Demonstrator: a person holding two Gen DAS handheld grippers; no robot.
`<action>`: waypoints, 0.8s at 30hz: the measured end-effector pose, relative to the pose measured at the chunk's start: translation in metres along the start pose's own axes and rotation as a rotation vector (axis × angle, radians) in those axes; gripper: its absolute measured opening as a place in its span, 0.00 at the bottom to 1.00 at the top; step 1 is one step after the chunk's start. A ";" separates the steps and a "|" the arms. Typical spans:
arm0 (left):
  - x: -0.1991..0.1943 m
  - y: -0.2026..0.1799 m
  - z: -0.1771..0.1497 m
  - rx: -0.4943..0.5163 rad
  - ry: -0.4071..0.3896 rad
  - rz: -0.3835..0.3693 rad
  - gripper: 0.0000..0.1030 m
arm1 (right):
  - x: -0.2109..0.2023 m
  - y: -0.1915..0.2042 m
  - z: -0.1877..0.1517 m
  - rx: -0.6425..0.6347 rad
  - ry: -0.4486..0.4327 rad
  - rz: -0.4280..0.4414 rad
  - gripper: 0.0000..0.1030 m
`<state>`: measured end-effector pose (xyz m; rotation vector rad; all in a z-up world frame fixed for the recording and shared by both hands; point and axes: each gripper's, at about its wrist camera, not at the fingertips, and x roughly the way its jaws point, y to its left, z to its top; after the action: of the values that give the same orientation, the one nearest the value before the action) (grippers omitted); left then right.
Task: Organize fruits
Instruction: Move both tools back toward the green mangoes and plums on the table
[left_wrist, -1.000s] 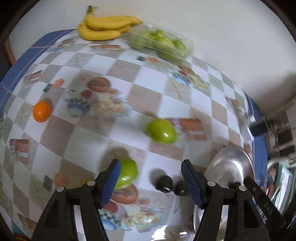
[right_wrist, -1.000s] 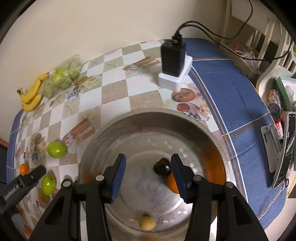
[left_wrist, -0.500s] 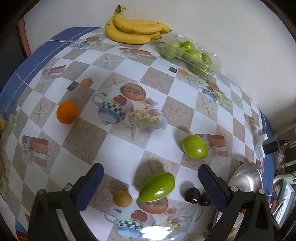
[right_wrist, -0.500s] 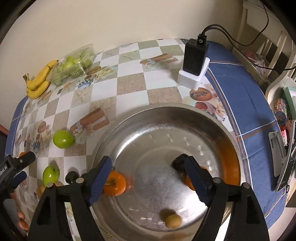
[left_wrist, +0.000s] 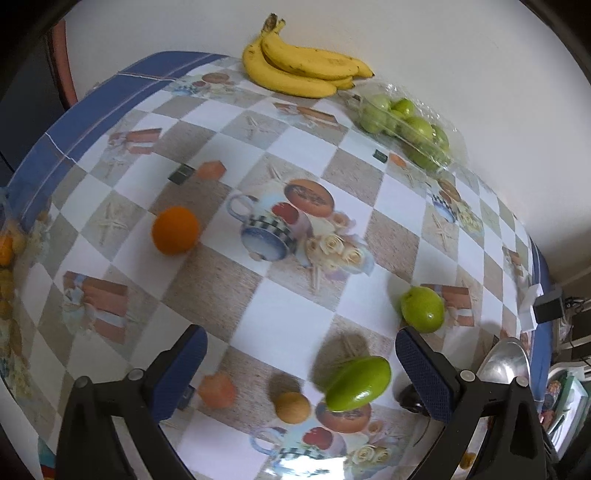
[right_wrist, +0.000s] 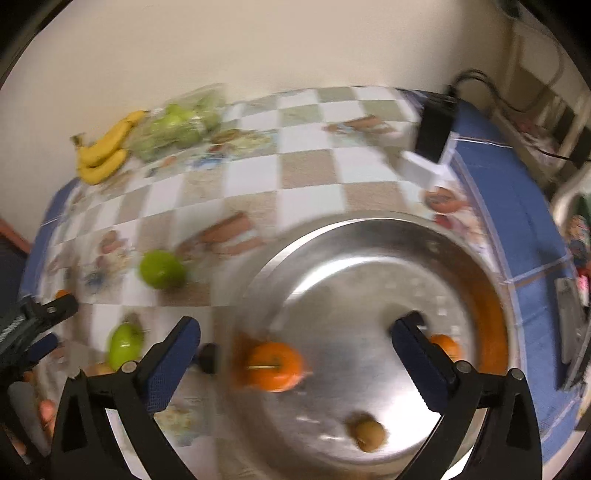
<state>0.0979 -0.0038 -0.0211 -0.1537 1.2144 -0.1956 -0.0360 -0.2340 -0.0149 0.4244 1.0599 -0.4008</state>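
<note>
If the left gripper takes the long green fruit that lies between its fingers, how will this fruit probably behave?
The long green fruit looks smooth and glossy, so it may slip on the pads unless gripped across its narrow middle. Its oval shape suggests that it rolls sideways if nudged. It seems firm, not floppy, and lies free on the tablecloth, between the wide-open left gripper fingers.

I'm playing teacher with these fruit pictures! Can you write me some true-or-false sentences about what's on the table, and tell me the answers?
1. The bananas lie by the wall. True.
2. The green fruit in the clear pack sit in the metal bowl. False: the pack lies on the table beside the bananas.
3. An orange is inside the bowl. True.
4. The left gripper is squeezing a green fruit. False: its jaws stand wide apart and touch nothing.
5. The right gripper is shut. False: its jaws are opening, with the orange loose between them.
</note>
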 end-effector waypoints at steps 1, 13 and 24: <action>-0.001 0.003 0.001 -0.001 -0.005 -0.004 1.00 | -0.001 0.006 0.000 -0.008 -0.001 0.028 1.00; -0.006 0.036 0.007 -0.040 -0.014 0.024 1.00 | 0.012 0.099 -0.014 -0.181 0.041 0.140 1.00; 0.020 0.069 0.004 -0.144 0.083 0.065 1.00 | 0.044 0.145 -0.024 -0.231 0.104 0.131 1.00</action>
<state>0.1132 0.0585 -0.0527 -0.2330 1.3141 -0.0586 0.0390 -0.1034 -0.0444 0.3085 1.1577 -0.1384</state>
